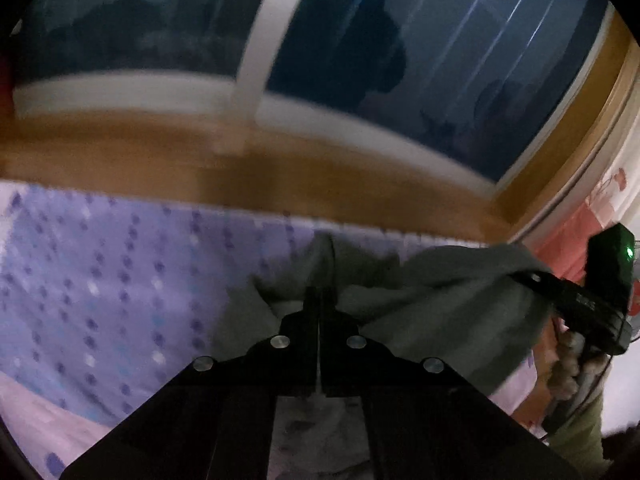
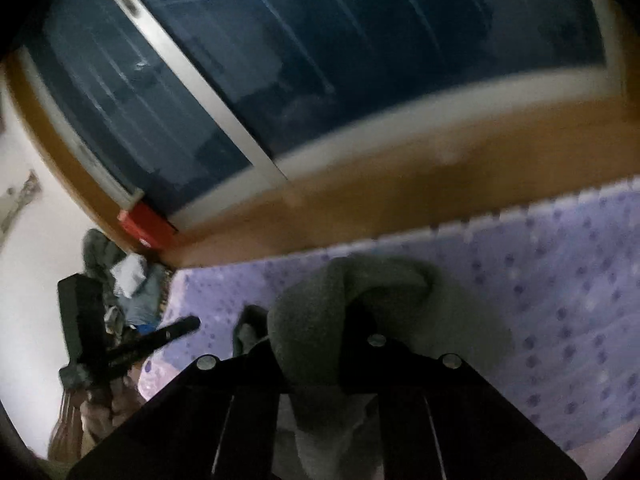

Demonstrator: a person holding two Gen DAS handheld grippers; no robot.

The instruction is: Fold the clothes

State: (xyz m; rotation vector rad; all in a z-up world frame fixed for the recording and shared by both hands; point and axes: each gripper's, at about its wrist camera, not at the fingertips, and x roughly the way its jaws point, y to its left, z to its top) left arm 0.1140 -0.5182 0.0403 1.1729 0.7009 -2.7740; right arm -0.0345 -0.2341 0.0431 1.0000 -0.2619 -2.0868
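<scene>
Left gripper (image 1: 320, 304) fingers clenched on grey-green garment (image 1: 432, 296); right gripper (image 2: 360, 320) pinches its bunched edge at 12 o'clock, lifted above purple dotted bed sheet (image 2: 560, 280). Risk: blurred, fast motion; cloth slips out, fold skews.

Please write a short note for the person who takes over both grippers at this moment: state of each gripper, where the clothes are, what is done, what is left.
Left gripper: shut on an edge of the grey-green garment.
Right gripper: garment bunched over its fingers; I cannot tell how the jaws stand.
The garment hangs between both grippers, lifted above the purple dotted bedsheet.
A pile of other clothes lies in the corner by the window.
Done: garment picked up.
Left: spread it, fold it, then probably the pile.
</scene>
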